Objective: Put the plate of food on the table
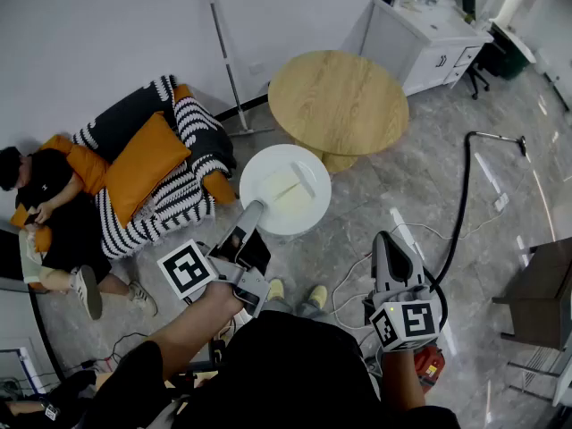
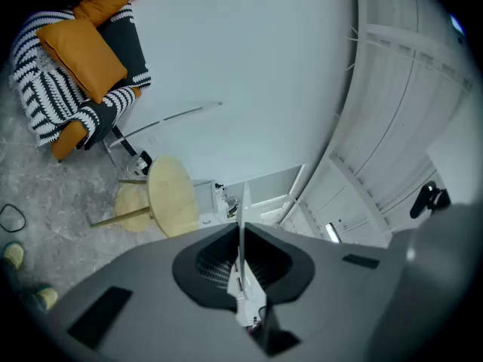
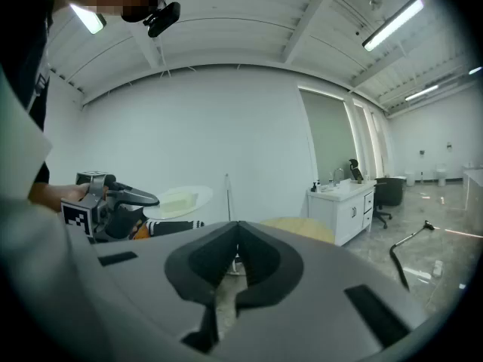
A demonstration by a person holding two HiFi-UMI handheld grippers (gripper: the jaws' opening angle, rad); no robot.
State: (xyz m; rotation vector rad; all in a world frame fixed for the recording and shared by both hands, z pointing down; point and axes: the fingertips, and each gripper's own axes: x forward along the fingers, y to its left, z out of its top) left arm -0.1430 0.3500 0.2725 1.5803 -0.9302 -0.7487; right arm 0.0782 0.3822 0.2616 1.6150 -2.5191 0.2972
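Observation:
A white plate (image 1: 286,190) with a pale slab of food on it is held level above the floor. My left gripper (image 1: 251,213) is shut on its near rim. In the left gripper view the plate (image 2: 242,236) shows edge-on, pinched between the jaws. The round wooden table (image 1: 338,101) stands just beyond the plate, with its top bare; it is also in the left gripper view (image 2: 172,196). My right gripper (image 1: 391,242) hangs shut and empty at the right, above the floor. In the right gripper view its jaws (image 3: 238,236) meet, and the plate (image 3: 181,197) shows at the left.
A sofa with a striped blanket (image 1: 183,181) and orange cushions (image 1: 145,161) is at the left, and a person (image 1: 49,213) sits beside it. A mop (image 1: 223,52) leans on the wall. A white cabinet (image 1: 424,38) stands behind the table. A black hose (image 1: 465,195) and cables cross the floor.

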